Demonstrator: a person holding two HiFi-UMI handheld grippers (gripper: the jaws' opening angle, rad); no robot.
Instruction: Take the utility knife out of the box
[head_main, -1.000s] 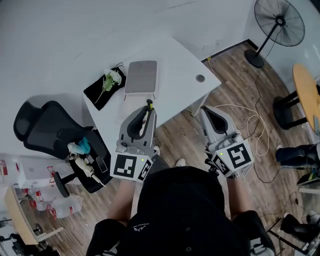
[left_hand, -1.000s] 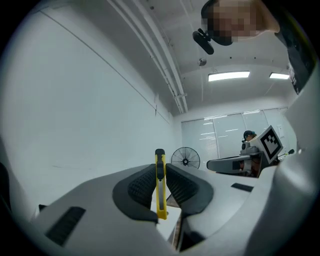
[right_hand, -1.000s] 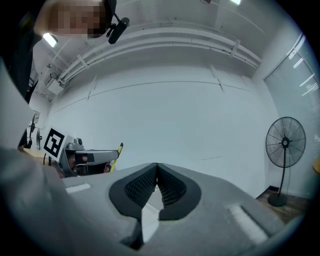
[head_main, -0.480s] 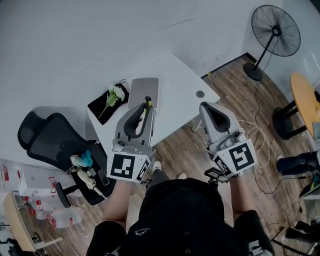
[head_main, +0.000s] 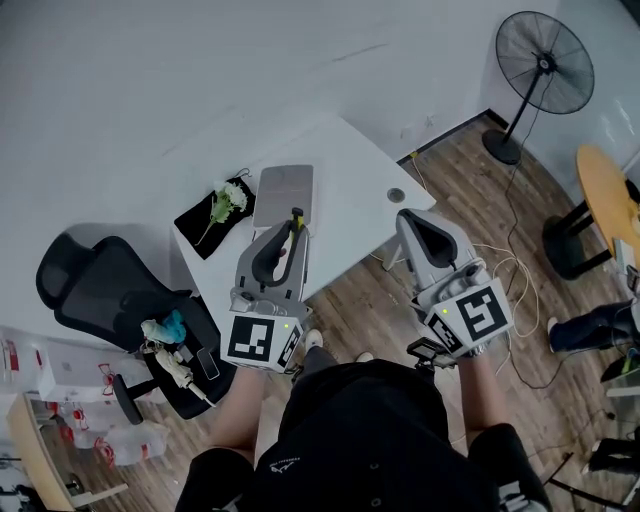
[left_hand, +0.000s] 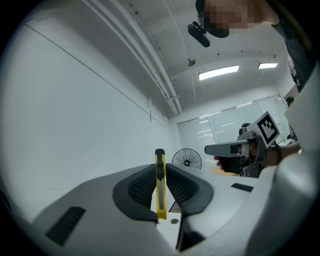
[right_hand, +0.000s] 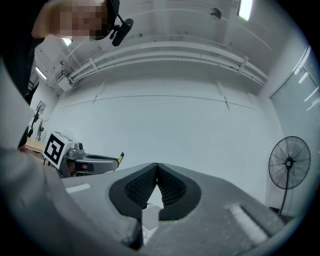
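Plainly, my left gripper (head_main: 287, 238) is clamped on the yellow utility knife (left_hand: 160, 195), long axis running out along the jaws; it is clear of the grey box (head_main: 284, 188), on my side of it; my right gripper (right_hand: 157, 175), jaws together on nothing, is farther off.

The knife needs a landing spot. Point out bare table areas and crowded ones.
Bare: the white table between the grey box and the cable hole, and the far corner. Crowded: the left end, where the black cloth with flowers lies beside the box, and the near edge under the left tool holding the utility knife.
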